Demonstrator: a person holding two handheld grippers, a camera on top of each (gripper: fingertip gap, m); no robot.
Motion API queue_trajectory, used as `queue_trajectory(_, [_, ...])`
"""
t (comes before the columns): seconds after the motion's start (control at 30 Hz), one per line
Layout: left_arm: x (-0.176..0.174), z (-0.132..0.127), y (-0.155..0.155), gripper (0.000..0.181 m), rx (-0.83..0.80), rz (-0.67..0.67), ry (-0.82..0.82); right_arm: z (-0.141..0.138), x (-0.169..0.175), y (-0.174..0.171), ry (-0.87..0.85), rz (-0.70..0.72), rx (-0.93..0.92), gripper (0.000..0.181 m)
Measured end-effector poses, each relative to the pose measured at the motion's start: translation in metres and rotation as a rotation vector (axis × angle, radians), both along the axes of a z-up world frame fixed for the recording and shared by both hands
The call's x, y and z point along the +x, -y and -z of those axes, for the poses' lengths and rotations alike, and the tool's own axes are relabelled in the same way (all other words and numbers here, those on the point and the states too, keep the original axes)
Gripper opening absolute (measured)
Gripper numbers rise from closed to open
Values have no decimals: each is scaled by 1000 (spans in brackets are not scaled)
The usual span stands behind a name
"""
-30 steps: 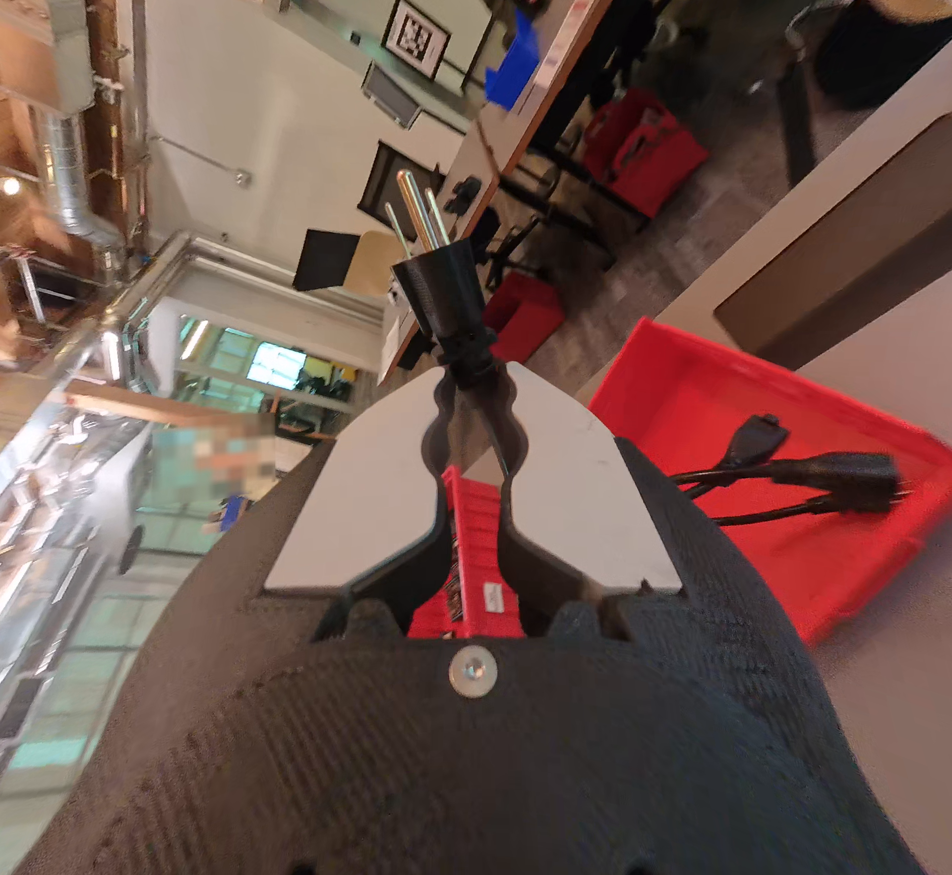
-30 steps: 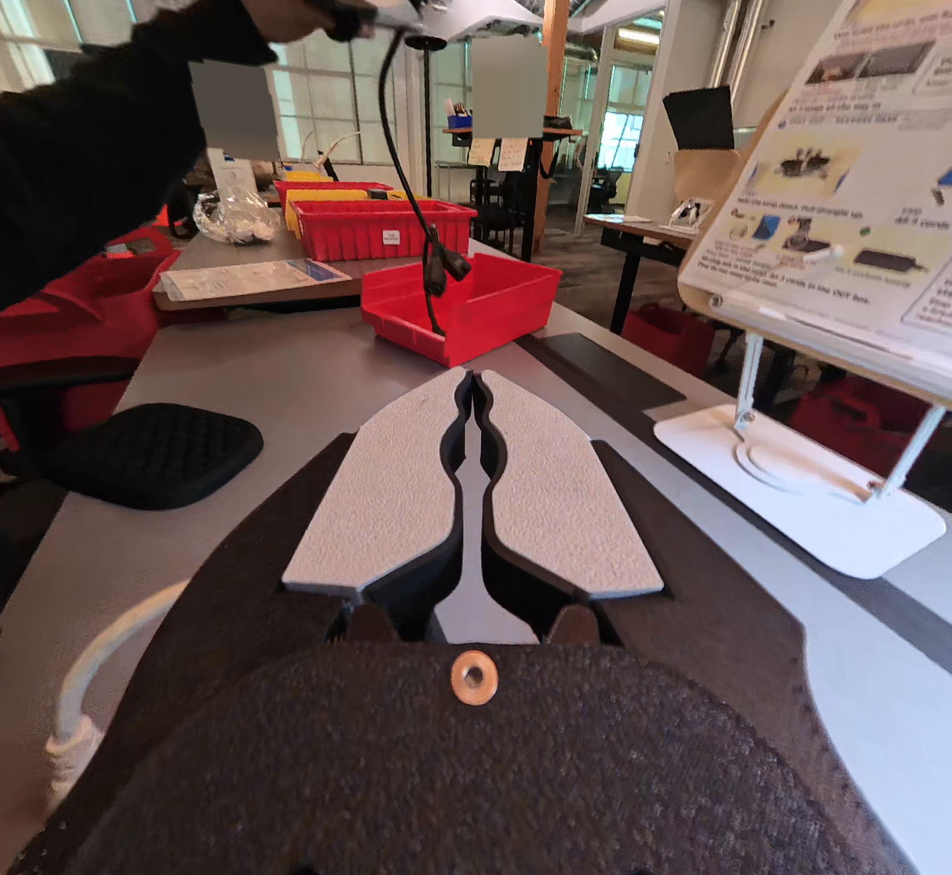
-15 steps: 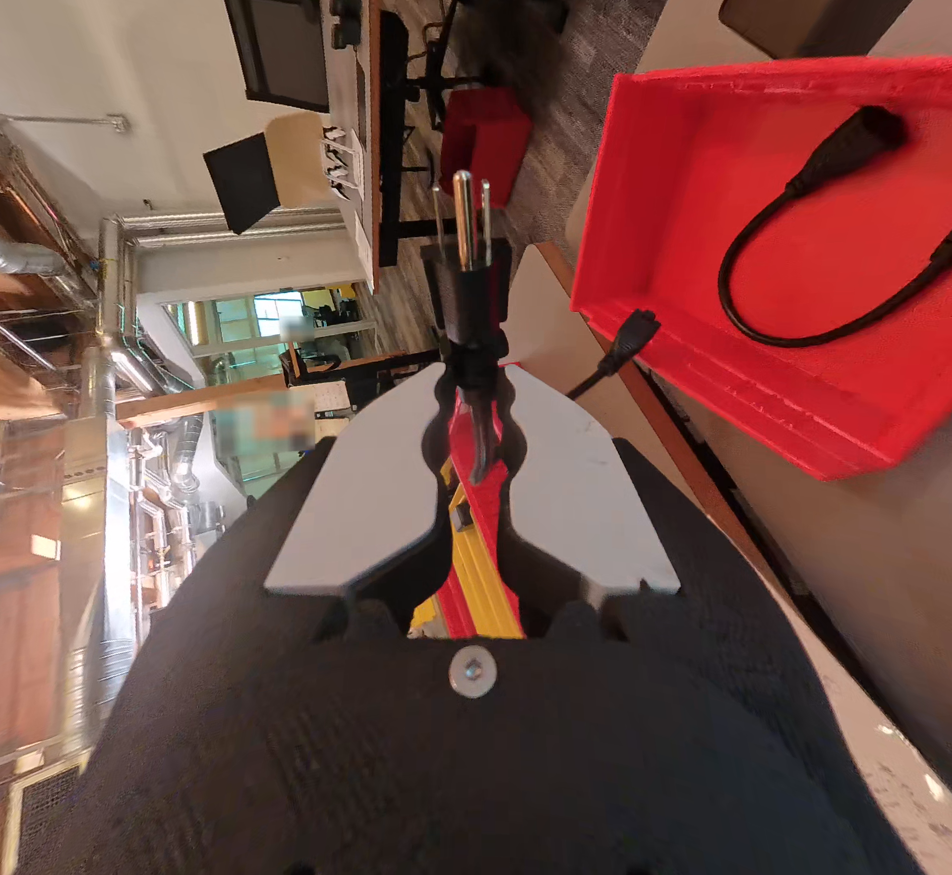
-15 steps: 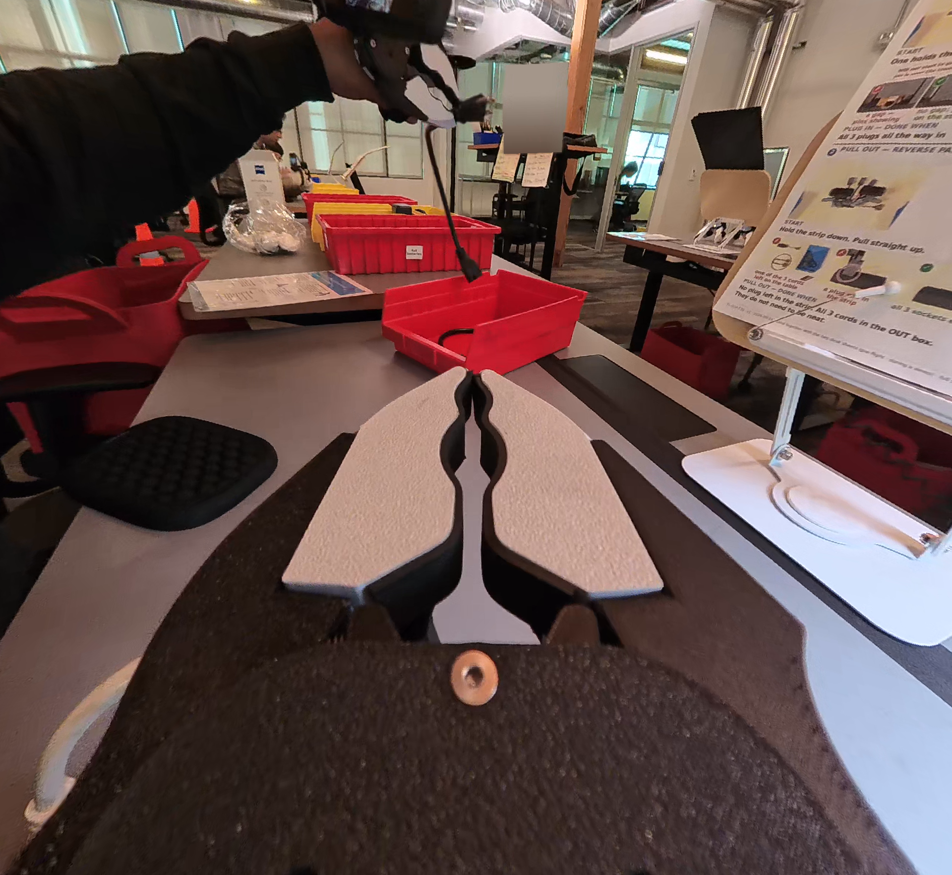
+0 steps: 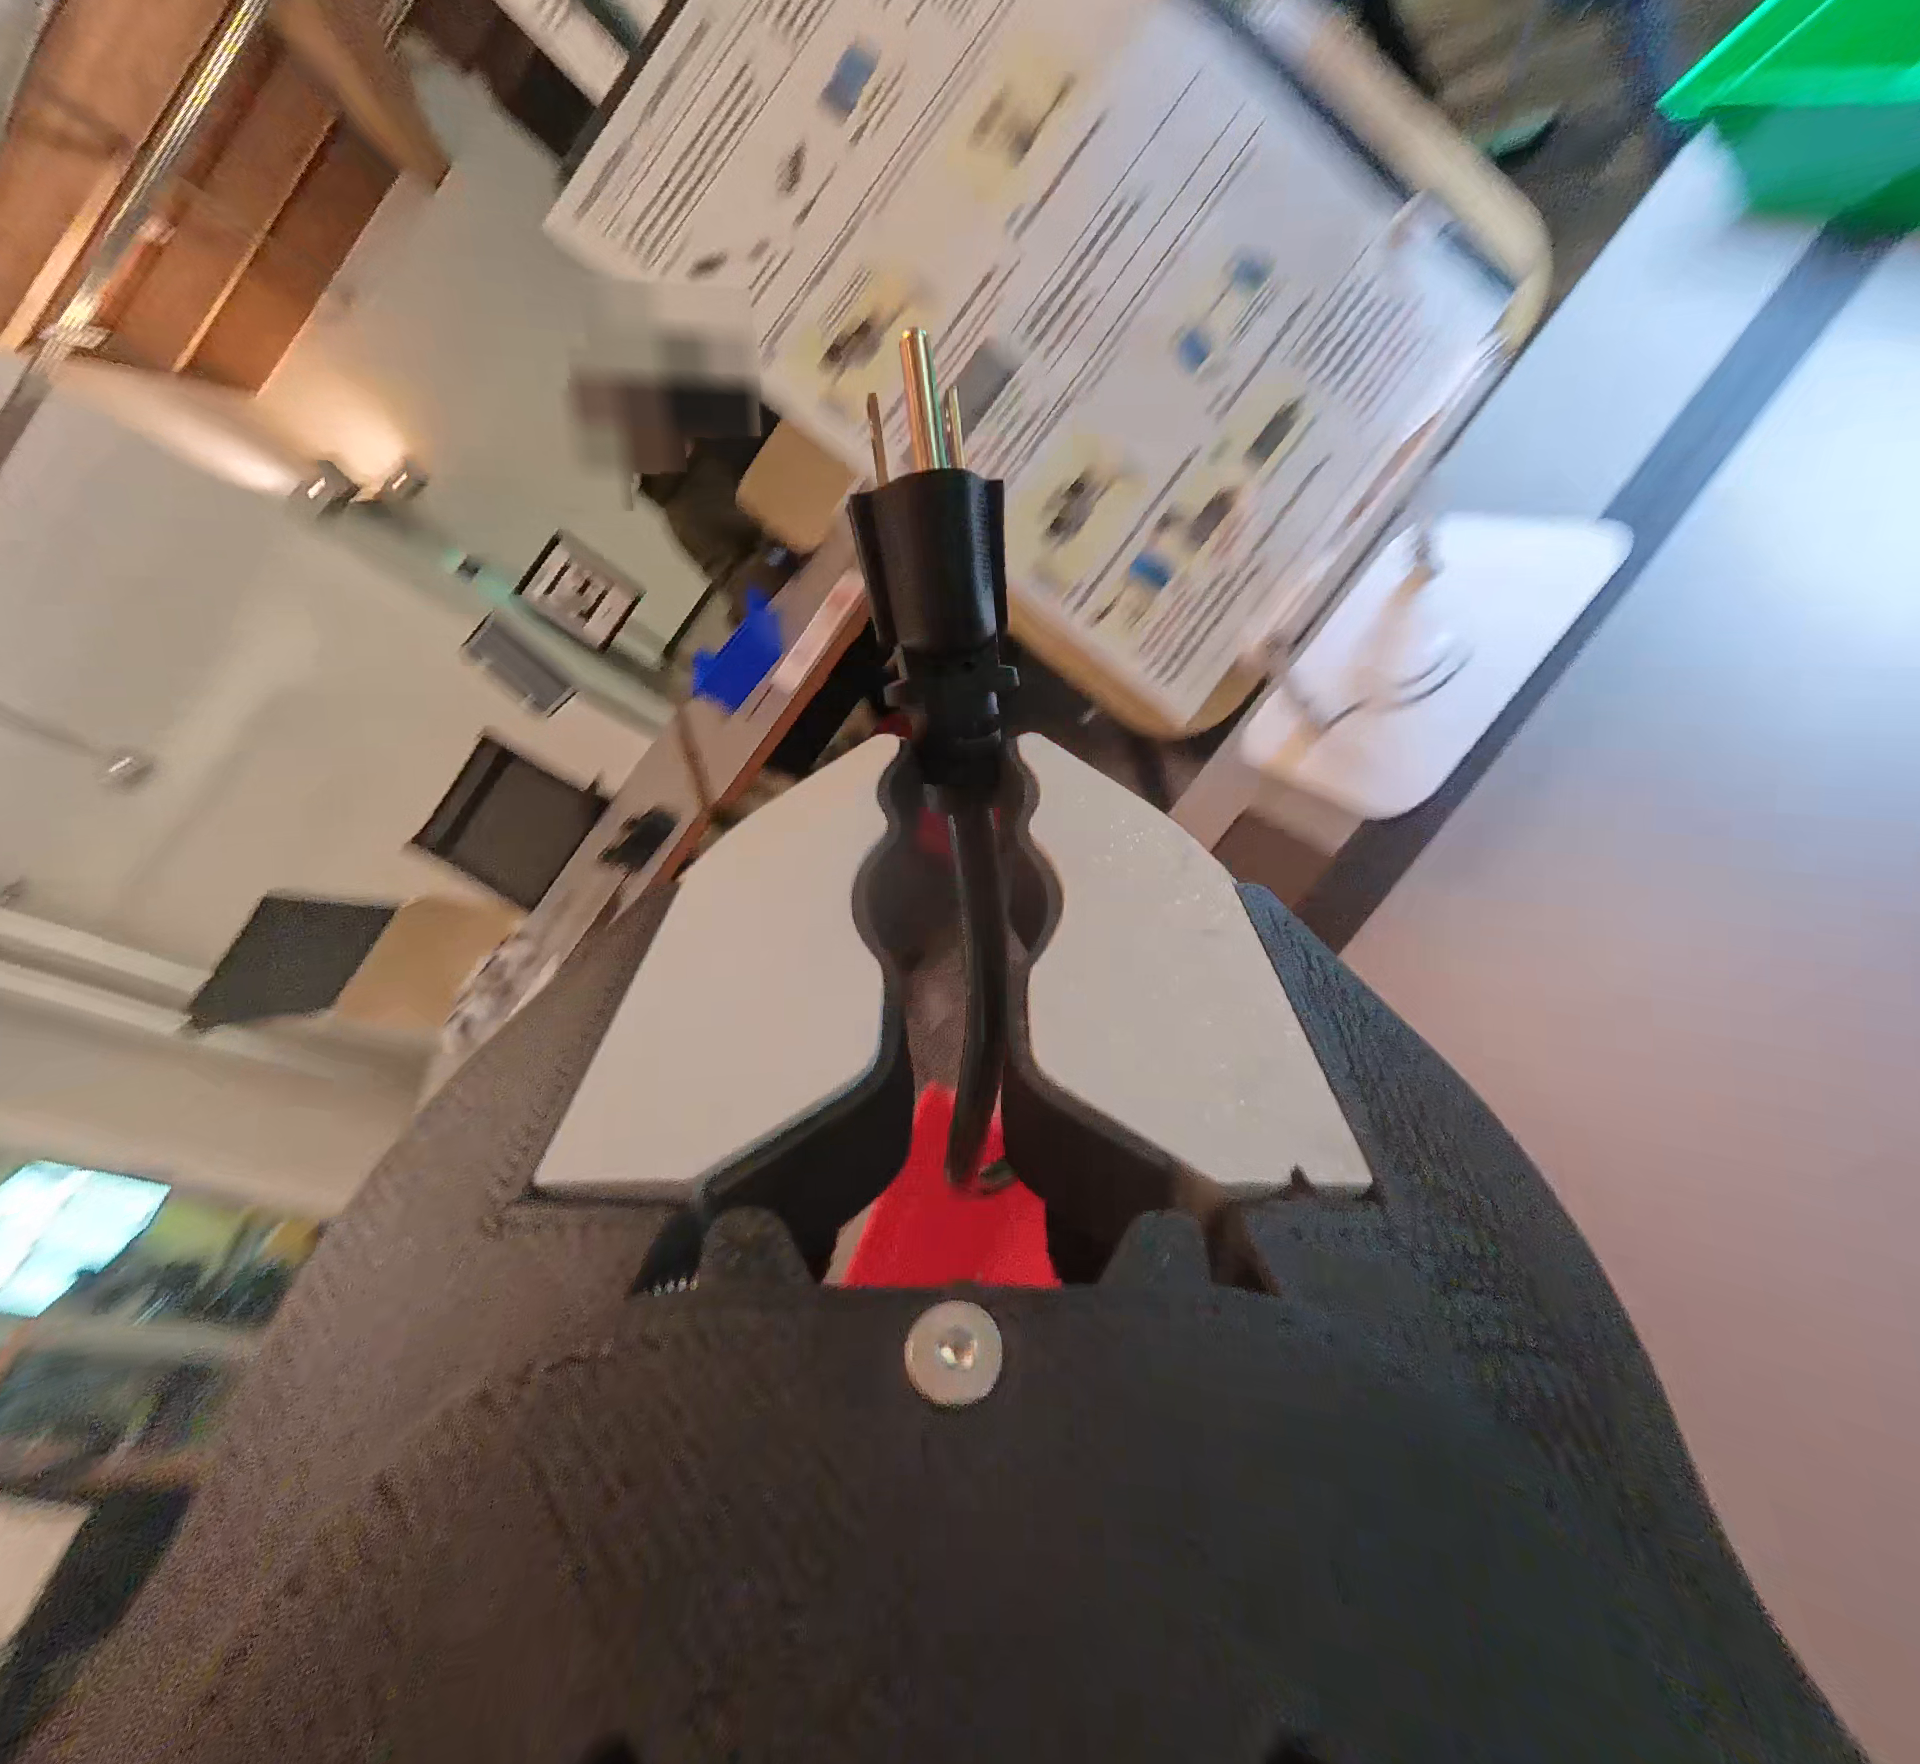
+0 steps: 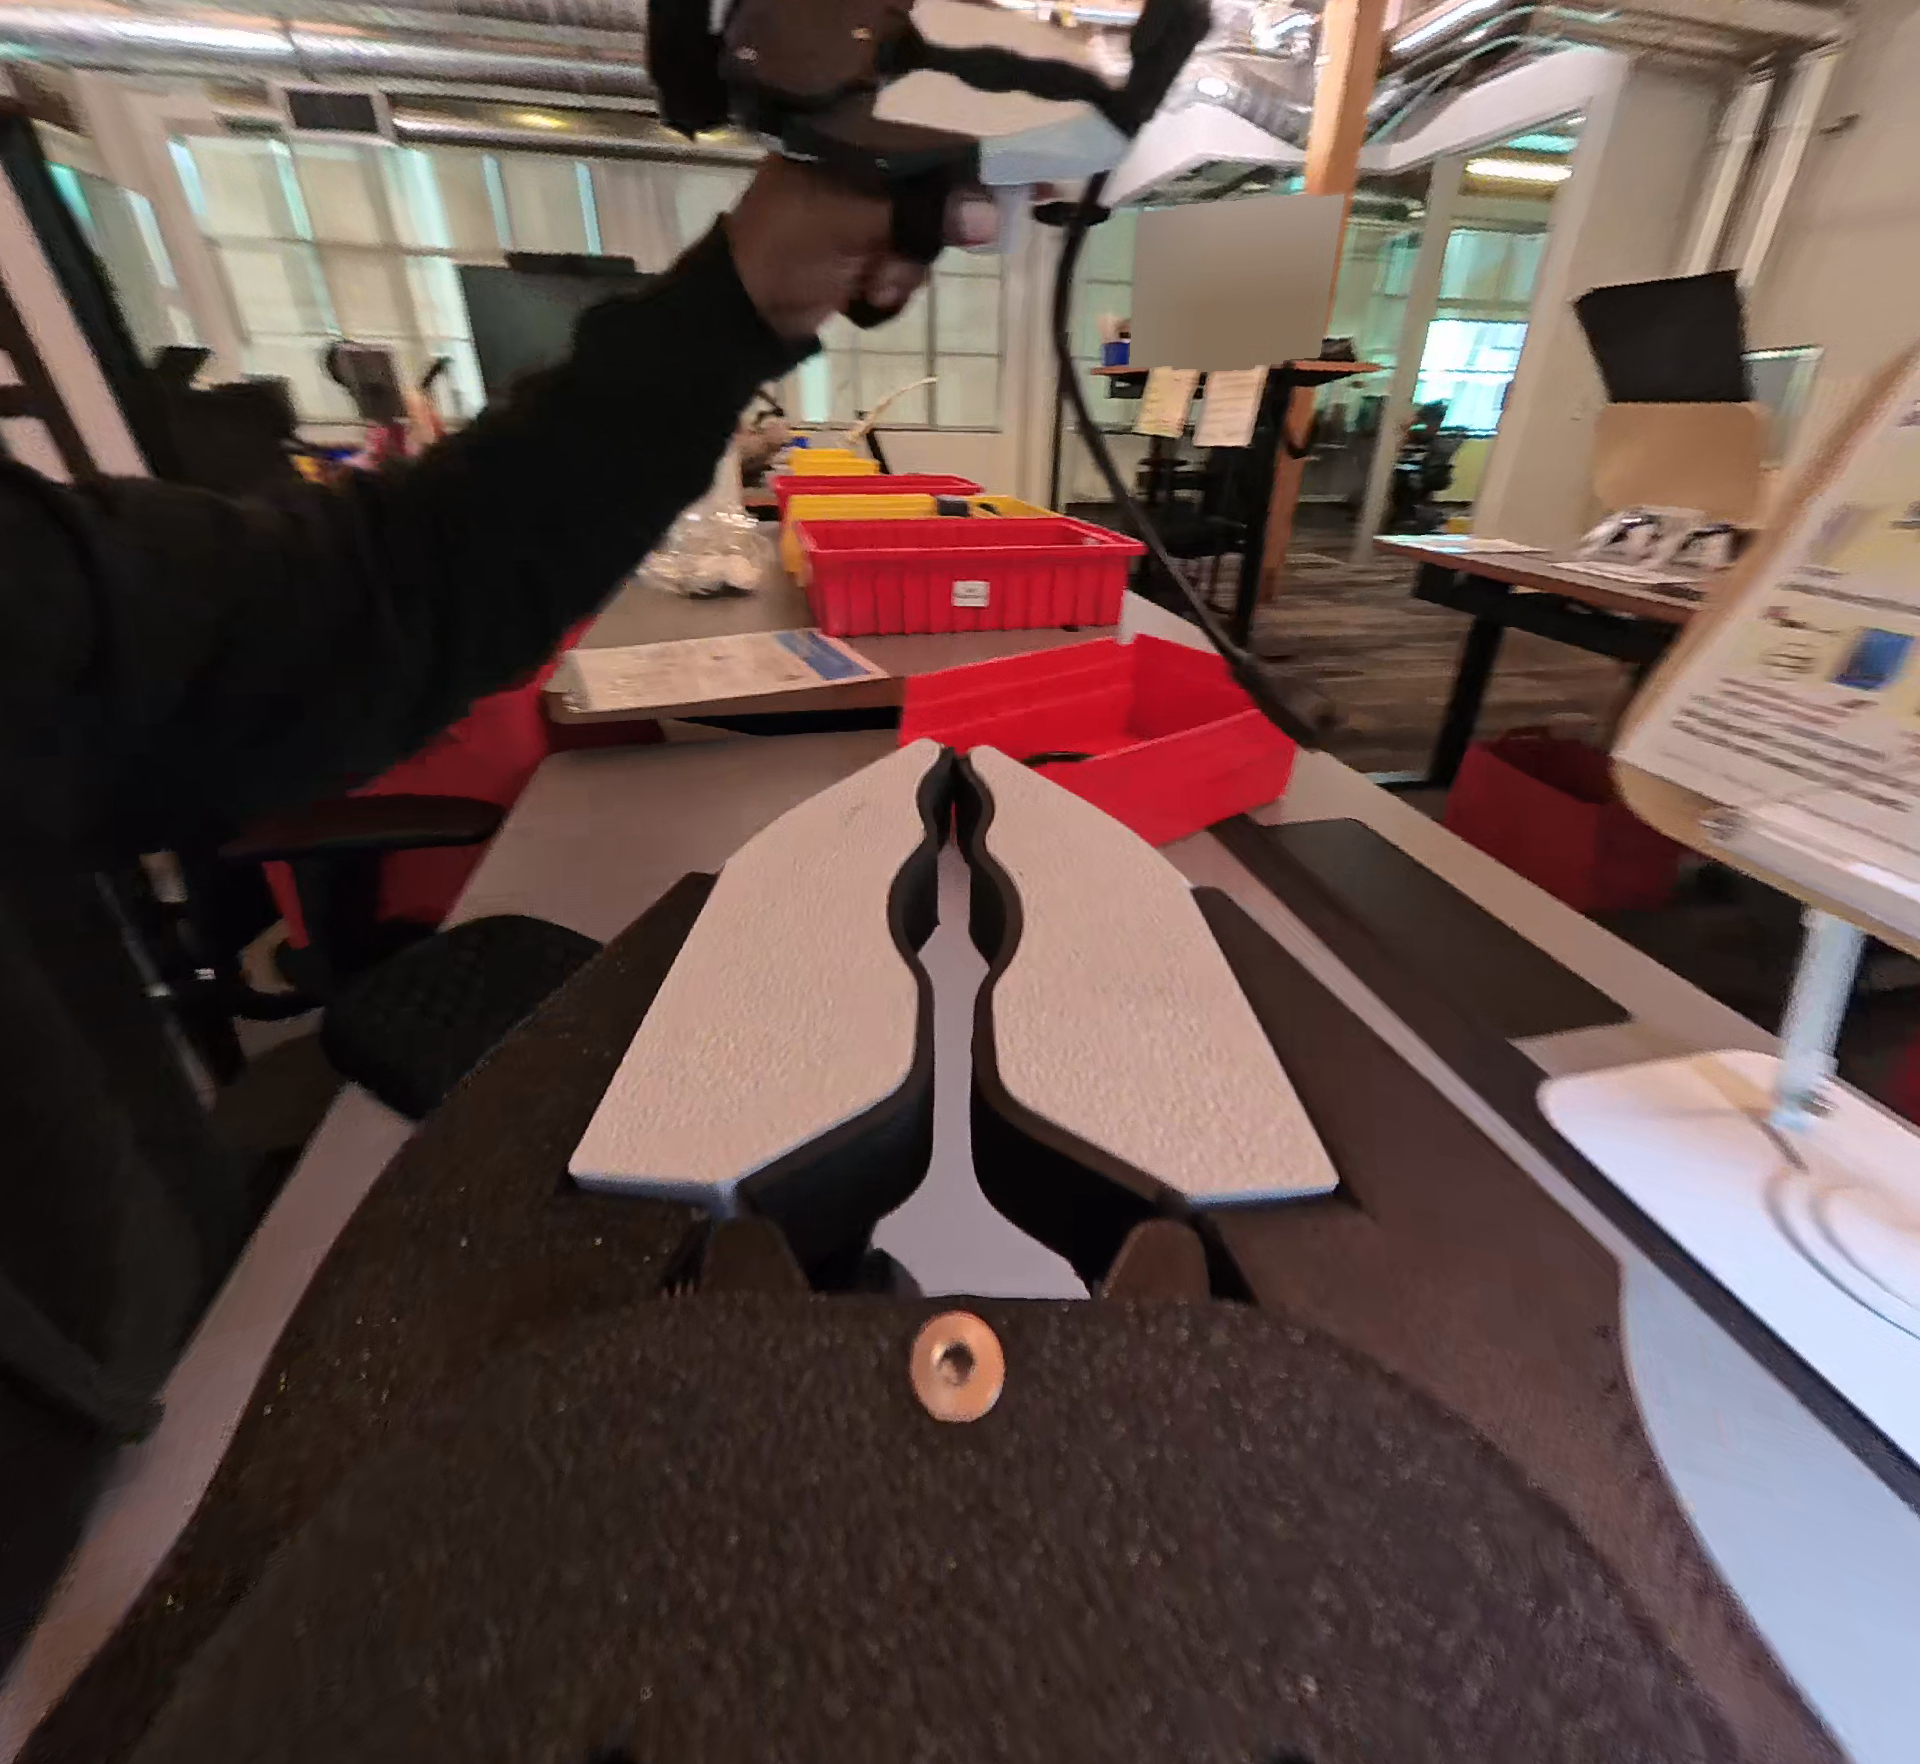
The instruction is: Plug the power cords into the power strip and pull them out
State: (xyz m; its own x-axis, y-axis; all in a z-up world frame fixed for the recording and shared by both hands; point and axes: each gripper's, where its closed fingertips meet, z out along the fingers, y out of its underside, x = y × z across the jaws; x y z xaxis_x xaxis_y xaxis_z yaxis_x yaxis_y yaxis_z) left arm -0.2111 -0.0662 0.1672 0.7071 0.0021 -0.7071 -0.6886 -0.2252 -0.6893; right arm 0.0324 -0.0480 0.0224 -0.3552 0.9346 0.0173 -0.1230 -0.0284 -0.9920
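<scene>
Between the left claw's (image 5: 954,758) clenched tips sits the plug (image 5: 928,571), prongs forward; right claw (image 6: 954,764) clenched, empty.

Left gripper (image 5: 951,758): swung from facing the red bin (image 6: 1101,727) to facing the instruction board (image 5: 1049,260); in the right wrist view it has risen higher (image 6: 1049,125).
Power cord (image 6: 1132,509): its free end has swung out past the bin's right side.
Green bin (image 5: 1829,104): newly in the left wrist view.
</scene>
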Motion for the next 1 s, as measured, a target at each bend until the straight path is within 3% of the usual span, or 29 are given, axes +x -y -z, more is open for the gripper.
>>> queue_trajectory(0.13, [81, 24, -31, 15, 32, 247, 133, 8, -19, 42, 21, -92, 26, 2])
queue_trajectory(0.2, [116, 38, -41, 15, 30, 364, 213, 6, -25, 47, 7, -43, 79, 5])
queue_trajectory(0.37, [185, 60, -42, 15, 49, 646, 438, -21, -16, 8, -32, 205, 278, 24])
queue_trajectory(0.47, [212, 58, -34, 15, 93, 796, 568, -6, -10, -14, 114, 223, 375, 45])
queue_trajectory(0.6, [239, 62, -25, 15, 90, 953, 674, 36, -1, -19, 342, 76, 398, 59])
queue_trajectory(0.7, [260, 66, -17, 15, 84, 1075, 726, 71, -16, -23, 421, 89, 484, 58])
queue_trajectory(0.77, [267, 68, -12, 15, 94, 1117, 737, 104, -24, -17, 513, 28, 496, 49])
queue_trajectory(0.83, [266, 69, -7, 15, 101, 1154, 764, 121, -34, -25, 517, 71, 524, 15])
queue_trajectory(0.87, [260, 70, -7, 15, 103, 1148, 773, 121, -36, -28, 496, 82, 519, 9])
queue_trajectory(1.0, [228, 77, -3, 15, 121, 1129, 814, 117, -26, -49, 537, 132, 537, 8])
